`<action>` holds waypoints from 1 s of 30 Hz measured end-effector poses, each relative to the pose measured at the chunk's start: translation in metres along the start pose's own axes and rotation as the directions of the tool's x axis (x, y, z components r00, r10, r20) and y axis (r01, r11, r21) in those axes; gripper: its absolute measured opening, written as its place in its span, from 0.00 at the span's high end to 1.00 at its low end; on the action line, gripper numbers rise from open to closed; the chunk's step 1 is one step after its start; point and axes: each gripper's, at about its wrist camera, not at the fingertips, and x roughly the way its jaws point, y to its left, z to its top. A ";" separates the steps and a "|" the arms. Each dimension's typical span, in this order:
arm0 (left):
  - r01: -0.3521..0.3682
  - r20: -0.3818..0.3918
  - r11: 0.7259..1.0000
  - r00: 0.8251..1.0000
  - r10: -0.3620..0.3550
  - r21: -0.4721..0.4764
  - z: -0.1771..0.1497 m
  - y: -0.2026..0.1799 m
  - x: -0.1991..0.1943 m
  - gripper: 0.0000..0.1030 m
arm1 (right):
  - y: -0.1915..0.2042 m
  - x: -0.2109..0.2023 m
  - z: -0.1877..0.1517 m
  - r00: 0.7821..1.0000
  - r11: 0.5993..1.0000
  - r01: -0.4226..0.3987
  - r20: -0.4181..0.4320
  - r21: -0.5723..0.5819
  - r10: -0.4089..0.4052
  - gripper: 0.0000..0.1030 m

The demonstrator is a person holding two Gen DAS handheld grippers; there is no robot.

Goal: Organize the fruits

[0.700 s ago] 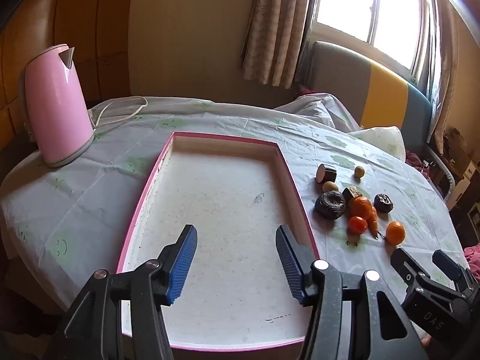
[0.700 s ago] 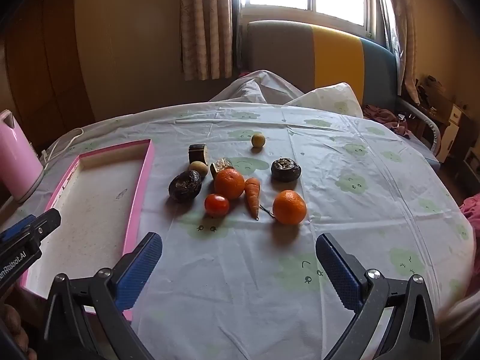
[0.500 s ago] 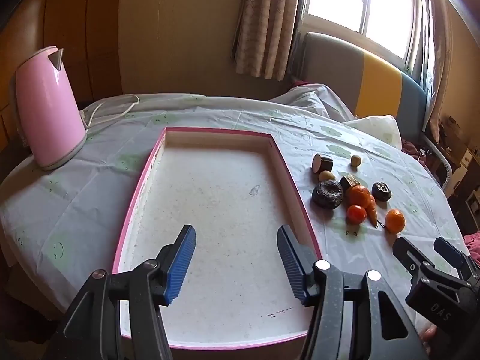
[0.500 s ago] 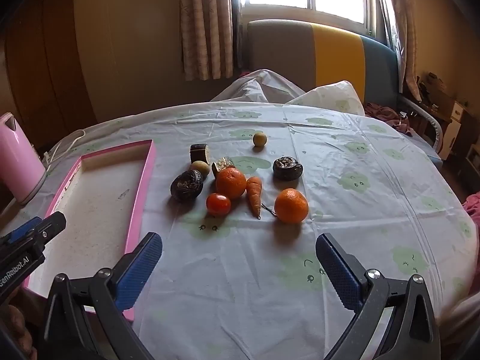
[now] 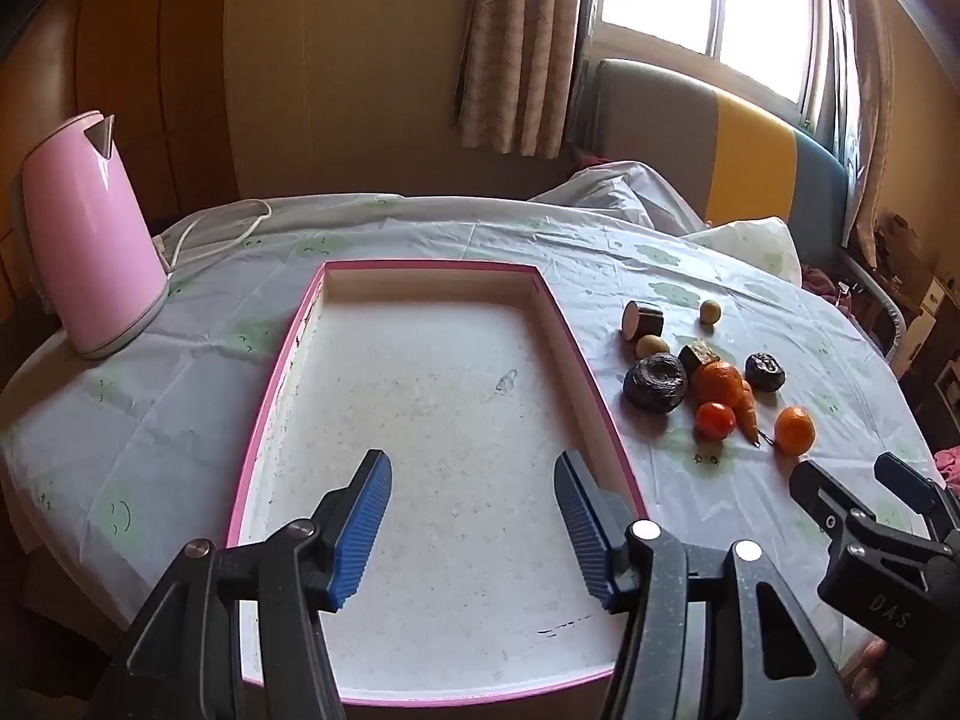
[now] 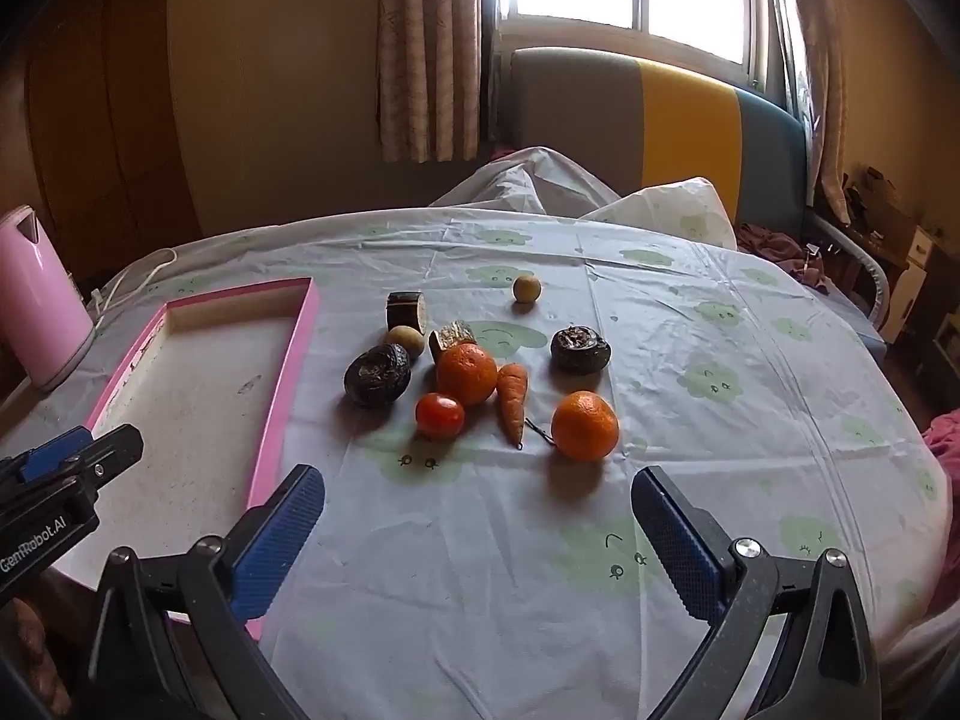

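Nearest the viewer, two black hand-held grippers with blue ribbed pads hang above a round tabletop (image 6: pixel 690 324) covered in a pale cloth printed with green smiling clouds. The left gripper (image 5: pixel 473 519) hovers over the near end of a shallow rectangular pink-rimmed tray (image 5: pixel 600 402), its jaws partly apart and holding nothing; the tray's white floor is bare, probably waiting to receive the fruit. The right gripper (image 6: pixel 477 531) hangs over bare cloth near the tabletop's front edge, jaws spread wide and empty, apparently lined up to reach forward.

Just beyond it, right of the tray, lies the loose cluster to be sorted: a round orange mandarin (image 6: pixel 584 425), a small orange carrot (image 6: pixel 513 399), a red tomato (image 6: pixel 440 416), and a second mandarin (image 6: pixel 467 374). Behind them sit two dark wrinkled round fruits (image 6: pixel 377 375), a small tan ball (image 6: pixel 404 340) and cut brown chunks (image 6: pixel 405 310). Farthest off lies a lone yellowish ball (image 6: pixel 527 288).

At the tabletop's far left edge stands a pink electric kettle (image 5: pixel 90 240), well apart.
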 end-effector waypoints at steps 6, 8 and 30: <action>0.003 0.003 1.000 1.000 -0.004 0.014 0.000 -0.003 -0.002 0.44 | -0.002 0.001 0.000 1.000 1.000 0.006 -0.003 -0.002 -0.006 0.00; 0.000 0.006 1.000 1.000 0.000 0.016 0.000 -0.004 -0.003 0.44 | -0.004 0.001 0.000 1.000 1.000 0.004 -0.006 0.002 -0.004 0.00; 0.024 0.002 0.998 1.000 -0.024 0.056 -0.002 -0.015 -0.008 0.40 | -0.016 -0.005 -0.004 1.000 1.000 0.004 0.017 0.023 -0.004 0.00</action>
